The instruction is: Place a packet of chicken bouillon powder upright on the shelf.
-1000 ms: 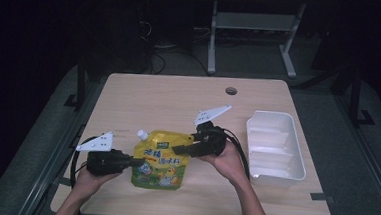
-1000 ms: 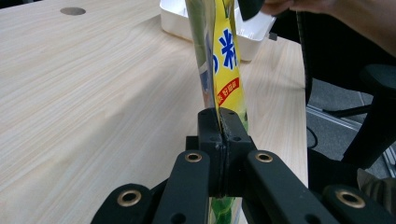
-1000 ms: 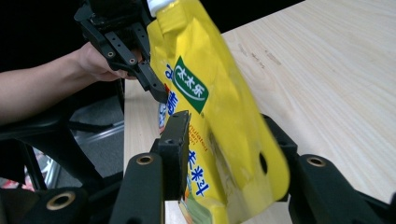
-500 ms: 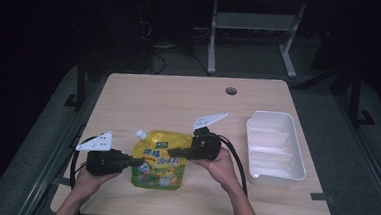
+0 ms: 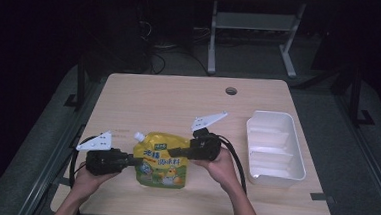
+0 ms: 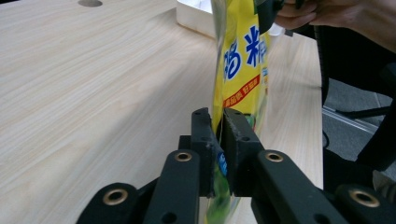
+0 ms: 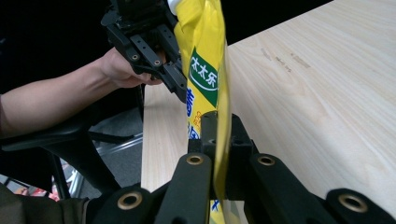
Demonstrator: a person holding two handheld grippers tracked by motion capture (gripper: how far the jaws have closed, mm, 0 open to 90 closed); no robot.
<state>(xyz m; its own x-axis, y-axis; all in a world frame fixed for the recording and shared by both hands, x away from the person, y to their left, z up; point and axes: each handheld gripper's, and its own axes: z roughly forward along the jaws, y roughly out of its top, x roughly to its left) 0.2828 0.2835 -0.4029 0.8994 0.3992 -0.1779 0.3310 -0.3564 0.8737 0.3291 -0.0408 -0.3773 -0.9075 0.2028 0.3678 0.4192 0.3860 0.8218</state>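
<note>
Count of items on one wooden table: one yellow spouted pouch with one white cap; one white tray at the table's right side; two hand-held grippers, the left gripper and the right gripper, each with two black jaws and one grey three-cornered plate; one round hole near the table's far edge; two forearms entering from below.

Light wood table, round cable hole nr far edge, white compartmented tray on right side, tape strip nr front-right corner.
</note>
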